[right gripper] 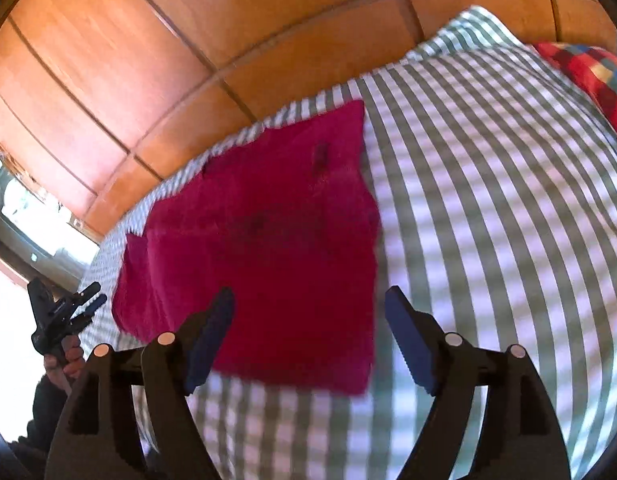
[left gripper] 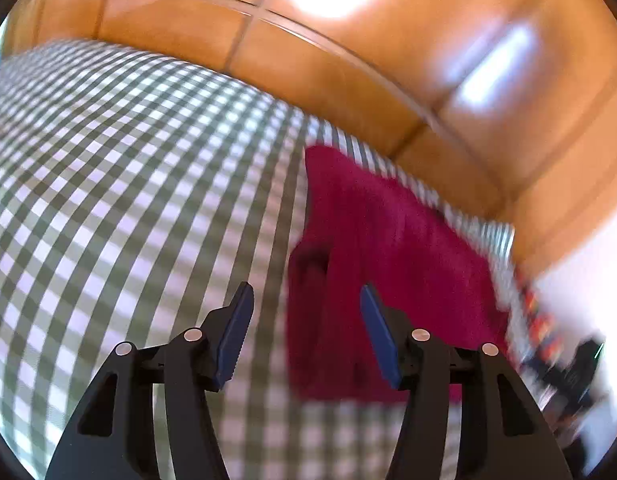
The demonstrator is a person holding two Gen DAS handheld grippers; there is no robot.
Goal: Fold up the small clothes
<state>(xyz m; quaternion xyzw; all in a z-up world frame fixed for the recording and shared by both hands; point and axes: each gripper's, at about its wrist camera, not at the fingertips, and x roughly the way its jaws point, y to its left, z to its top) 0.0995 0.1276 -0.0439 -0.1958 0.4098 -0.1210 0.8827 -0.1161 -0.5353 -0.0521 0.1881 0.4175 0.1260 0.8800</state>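
A flat piece of magenta red cloth (right gripper: pixel 264 232), folded to a rough rectangle, lies on the green-and-white checked bed cover (right gripper: pixel 488 200), close to the edge that runs along the orange-brown wooden panelled wall (right gripper: pixel 120 80). The left gripper (left gripper: pixel 306 334) hangs above the cover with its blue pads (left gripper: pixel 236 332) apart and nothing between them, the cloth just beside its right finger; the right gripper (right gripper: pixel 308 336) hangs over the near edge of the cloth, its fingers also wide apart and empty. At the far corner of the bed I see a red pillow with coloured squares (right gripper: pixel 588 76).
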